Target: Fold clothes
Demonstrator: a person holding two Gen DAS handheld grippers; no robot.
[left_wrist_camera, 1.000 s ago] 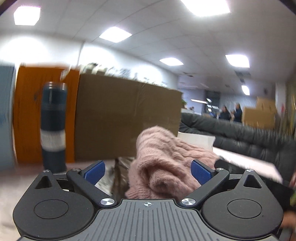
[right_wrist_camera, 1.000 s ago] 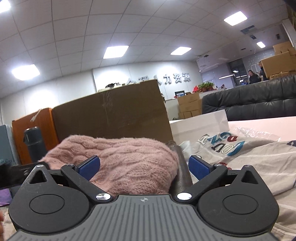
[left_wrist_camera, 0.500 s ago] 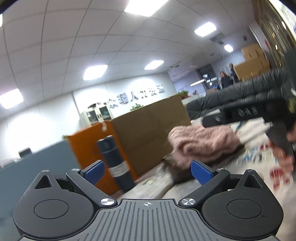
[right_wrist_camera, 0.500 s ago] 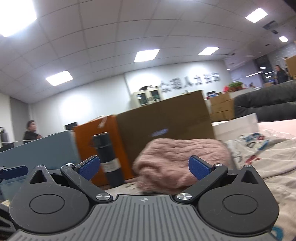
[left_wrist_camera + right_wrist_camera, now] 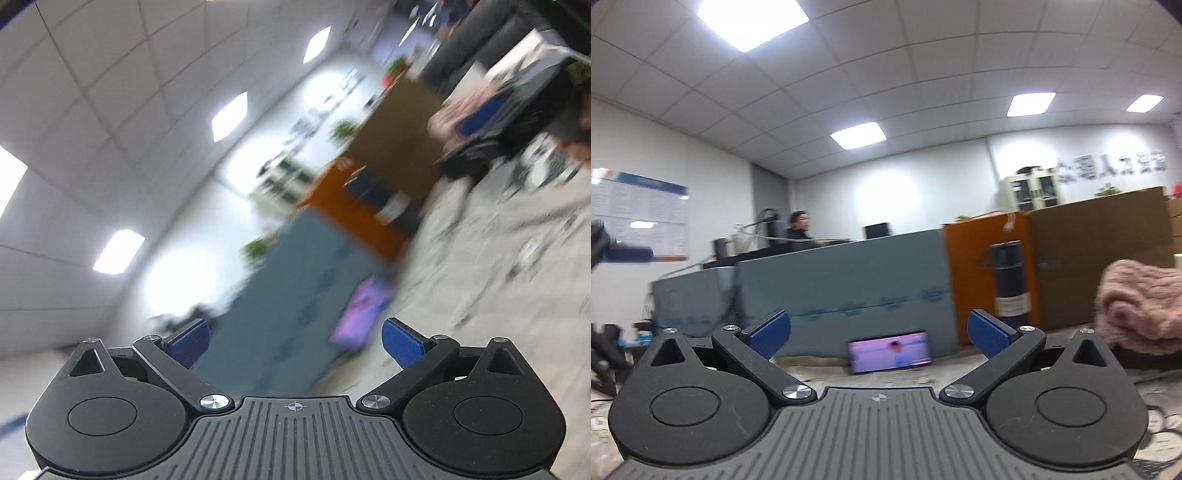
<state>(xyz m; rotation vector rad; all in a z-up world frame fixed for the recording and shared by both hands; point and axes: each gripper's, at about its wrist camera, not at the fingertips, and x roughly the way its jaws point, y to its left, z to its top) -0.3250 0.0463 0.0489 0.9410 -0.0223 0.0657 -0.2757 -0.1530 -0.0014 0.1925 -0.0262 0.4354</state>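
Note:
A folded pink knitted sweater (image 5: 1141, 306) lies at the far right of the right wrist view, on a patterned cloth surface (image 5: 1152, 391). My right gripper (image 5: 879, 334) is open and empty, well left of the sweater. My left gripper (image 5: 295, 341) is open and empty; its view is tilted and blurred. In that view the sweater (image 5: 448, 120) is a small pink blur at the upper right, beside the other gripper (image 5: 484, 118).
A phone with a lit pink screen (image 5: 890, 351) leans against a blue-grey partition (image 5: 842, 288). A dark flask (image 5: 1010, 282) stands before an orange cabinet (image 5: 982, 266) and a large cardboard box (image 5: 1104, 254). A person sits behind the partition.
Both grippers have swung left, away from the pink sweater. The left wrist view has rolled sharply and blurred. The sweater has slid to the right edge of the right wrist view.

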